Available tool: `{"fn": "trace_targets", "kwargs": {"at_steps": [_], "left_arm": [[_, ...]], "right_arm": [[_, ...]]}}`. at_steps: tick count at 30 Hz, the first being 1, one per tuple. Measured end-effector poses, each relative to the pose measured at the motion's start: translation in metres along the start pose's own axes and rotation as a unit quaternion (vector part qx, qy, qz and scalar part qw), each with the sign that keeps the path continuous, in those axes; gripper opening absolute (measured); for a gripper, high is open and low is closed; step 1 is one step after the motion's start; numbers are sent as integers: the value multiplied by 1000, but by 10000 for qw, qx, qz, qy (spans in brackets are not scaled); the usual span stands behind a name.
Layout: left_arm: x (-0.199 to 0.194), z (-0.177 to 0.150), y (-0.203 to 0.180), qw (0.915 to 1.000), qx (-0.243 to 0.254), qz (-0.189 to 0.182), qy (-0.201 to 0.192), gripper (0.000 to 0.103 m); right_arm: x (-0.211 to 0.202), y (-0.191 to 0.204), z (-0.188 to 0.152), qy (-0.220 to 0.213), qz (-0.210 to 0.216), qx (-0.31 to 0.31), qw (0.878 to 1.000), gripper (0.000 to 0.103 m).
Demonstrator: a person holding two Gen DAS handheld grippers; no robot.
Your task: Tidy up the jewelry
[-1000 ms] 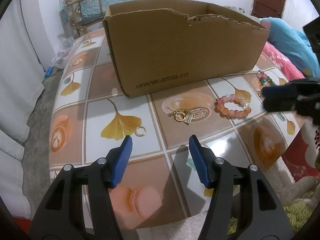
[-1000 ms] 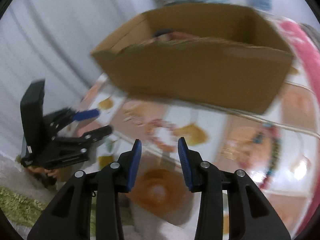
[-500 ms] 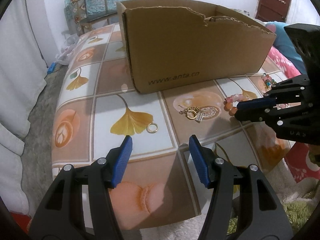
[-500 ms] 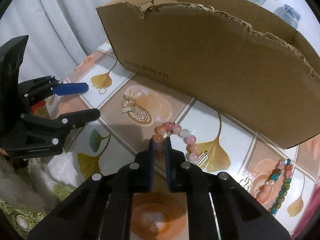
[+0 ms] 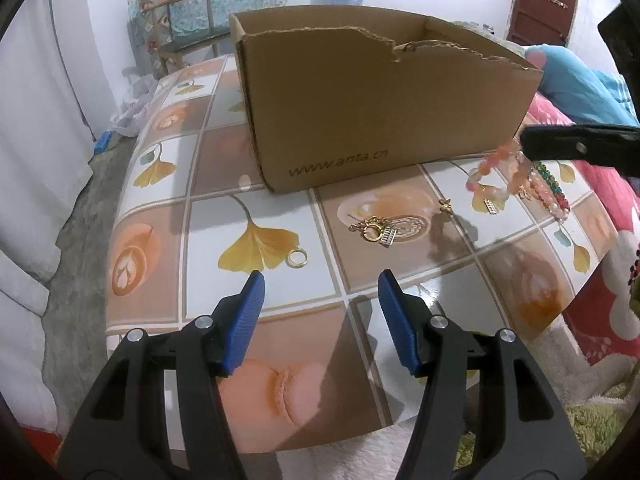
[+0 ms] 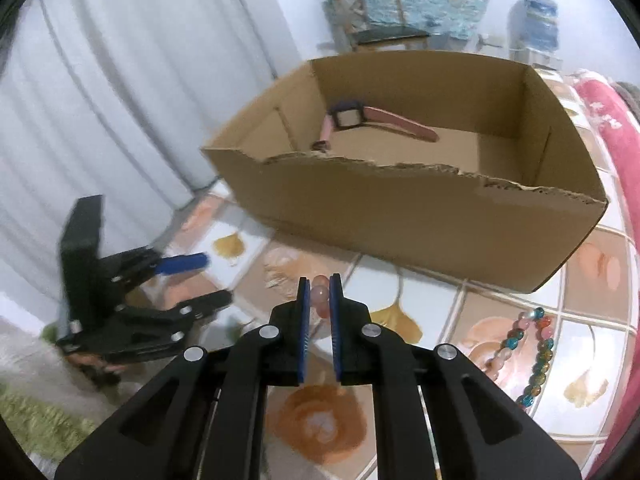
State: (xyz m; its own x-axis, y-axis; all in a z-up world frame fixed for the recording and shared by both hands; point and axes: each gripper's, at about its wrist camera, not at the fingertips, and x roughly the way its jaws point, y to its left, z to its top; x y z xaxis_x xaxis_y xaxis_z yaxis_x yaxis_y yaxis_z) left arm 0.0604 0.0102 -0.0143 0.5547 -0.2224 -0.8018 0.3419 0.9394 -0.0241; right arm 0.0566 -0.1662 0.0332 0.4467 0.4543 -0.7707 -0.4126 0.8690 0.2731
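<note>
Left gripper (image 5: pixel 320 286): released, jaws wide, over the table (image 5: pixel 208 216) near its front edge; gold ring (image 5: pixel 297 258) just ahead. Cardboard box (image 5: pixel 360 120): open top, torn front rim; holds a pink-strapped watch (image 6: pixel 352 118). Right gripper (image 6: pixel 319 294): clenched on pink bead bracelet (image 5: pixel 490 172), lifted before the box's right corner.

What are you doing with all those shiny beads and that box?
Tidying jewelry into the cardboard box. The right gripper is shut on a pink bead bracelet, which hangs above the table near the box. The left gripper is open and holds nothing. A gold ring, a gold charm chain and a colorful bead bracelet lie on the table. A pink watch is in the box.
</note>
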Motion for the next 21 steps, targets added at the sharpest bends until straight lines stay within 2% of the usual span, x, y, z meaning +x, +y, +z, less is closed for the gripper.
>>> {"fn": "trace_targets", "kwargs": {"at_steps": [3, 7, 10, 14, 18, 21], "left_arm": [[-1, -1, 0, 10000, -12, -3, 8, 57], [-1, -1, -2, 10000, 13, 3, 3, 57], [-1, -1, -4, 10000, 43, 7, 8, 57], [-1, 0, -7, 9999, 101, 20, 25, 57], [-1, 0, -8, 9999, 104, 24, 31, 57], [-1, 1, -9, 9999, 120, 27, 54, 57]], "right_arm": [[10, 15, -17, 464, -82, -483, 9977, 10], [20, 19, -39, 764, -96, -584, 9953, 10], [23, 11, -49, 881, -362, -551, 9939, 10], [15, -8, -54, 851, -578, -199, 9945, 10], [-2, -26, -57, 711, -611, 194, 9954, 10], [-9, -39, -63, 780, -826, 338, 9929, 10]]}}
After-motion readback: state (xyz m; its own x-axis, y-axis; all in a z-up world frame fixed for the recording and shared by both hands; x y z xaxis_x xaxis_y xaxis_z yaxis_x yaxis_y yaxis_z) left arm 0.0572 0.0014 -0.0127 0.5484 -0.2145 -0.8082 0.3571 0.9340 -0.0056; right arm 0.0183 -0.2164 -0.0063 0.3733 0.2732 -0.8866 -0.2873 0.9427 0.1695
